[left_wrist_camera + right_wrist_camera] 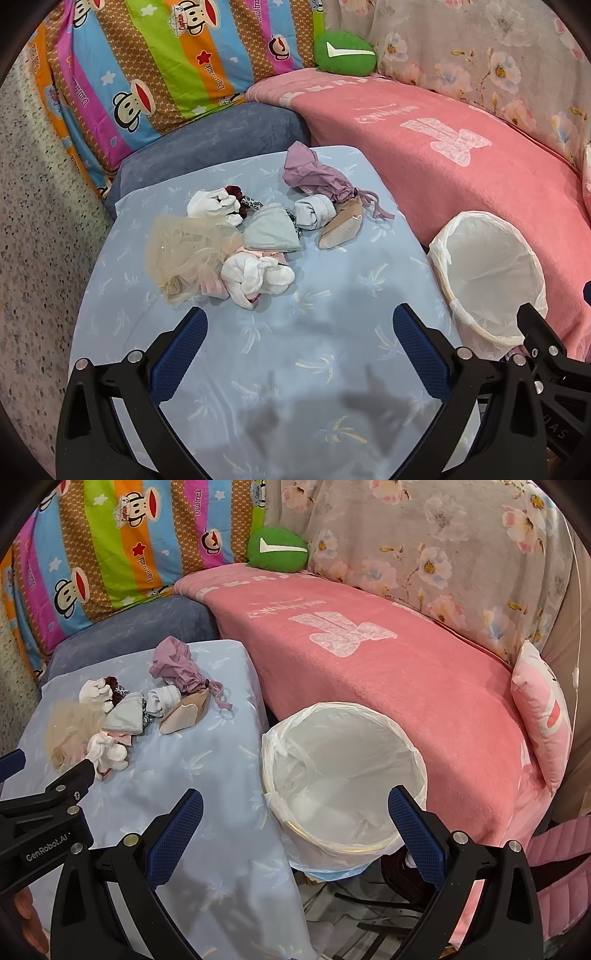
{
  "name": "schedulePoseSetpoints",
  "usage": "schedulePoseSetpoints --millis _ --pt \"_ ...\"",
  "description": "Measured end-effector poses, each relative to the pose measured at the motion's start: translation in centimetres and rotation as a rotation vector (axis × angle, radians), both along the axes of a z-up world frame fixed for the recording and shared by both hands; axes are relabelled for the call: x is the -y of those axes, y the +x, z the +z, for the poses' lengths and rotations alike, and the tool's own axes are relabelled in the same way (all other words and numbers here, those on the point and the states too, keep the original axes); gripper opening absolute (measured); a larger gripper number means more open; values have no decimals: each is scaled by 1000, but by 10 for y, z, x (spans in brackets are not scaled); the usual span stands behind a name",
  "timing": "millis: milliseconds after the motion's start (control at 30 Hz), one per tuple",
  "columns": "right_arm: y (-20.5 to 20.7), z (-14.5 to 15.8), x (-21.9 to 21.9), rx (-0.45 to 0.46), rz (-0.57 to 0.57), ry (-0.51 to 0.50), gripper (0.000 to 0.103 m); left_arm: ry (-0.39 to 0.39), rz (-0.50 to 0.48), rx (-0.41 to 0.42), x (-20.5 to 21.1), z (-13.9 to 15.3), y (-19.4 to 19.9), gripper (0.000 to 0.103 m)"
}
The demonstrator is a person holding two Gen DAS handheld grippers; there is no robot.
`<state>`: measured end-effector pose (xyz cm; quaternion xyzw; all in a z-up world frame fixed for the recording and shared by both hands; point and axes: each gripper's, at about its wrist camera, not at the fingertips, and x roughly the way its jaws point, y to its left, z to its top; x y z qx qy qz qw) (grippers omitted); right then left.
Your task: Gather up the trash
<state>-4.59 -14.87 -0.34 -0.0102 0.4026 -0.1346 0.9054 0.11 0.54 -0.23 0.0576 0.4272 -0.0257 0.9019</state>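
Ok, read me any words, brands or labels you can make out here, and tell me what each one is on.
"GenRobot.AI": on the black body of the left tongs, seen from the right wrist.
"Captain": on the monkey's cap on the striped quilt.
"Paul Frank": script along the quilt's stripes.
Pink blanket: white lettering upside down, not readable.

Looking like a home living room or bedroom corner: a sofa seat lying under a pink blanket (388,686) across the middle right, a floral sheet (443,546) draping the backrest at upper right, a striped cartoon-monkey quilt (147,62) hanging at upper left. Showing household clutter too, with a green cushion (345,53) sitting at top center, a bag-lined bin (343,775) standing beside a table covered in pale blue cloth (277,350), and a pile of socks and small clothes (236,236) lying on it.
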Motion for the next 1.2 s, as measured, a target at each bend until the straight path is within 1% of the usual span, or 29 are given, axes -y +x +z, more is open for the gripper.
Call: schedulePoseSetpoints --millis 233,533,1200 --pt "-1 2 -3 3 6 -8 97 -4 6 -8 -3 -3 -1 96" --pt "-3 6 -6 9 -1 -17 97 -6 1 7 -7 0 -4 96" --pt "-8 8 -10 4 5 -26 97 -9 -4 11 -7 0 -7 96"
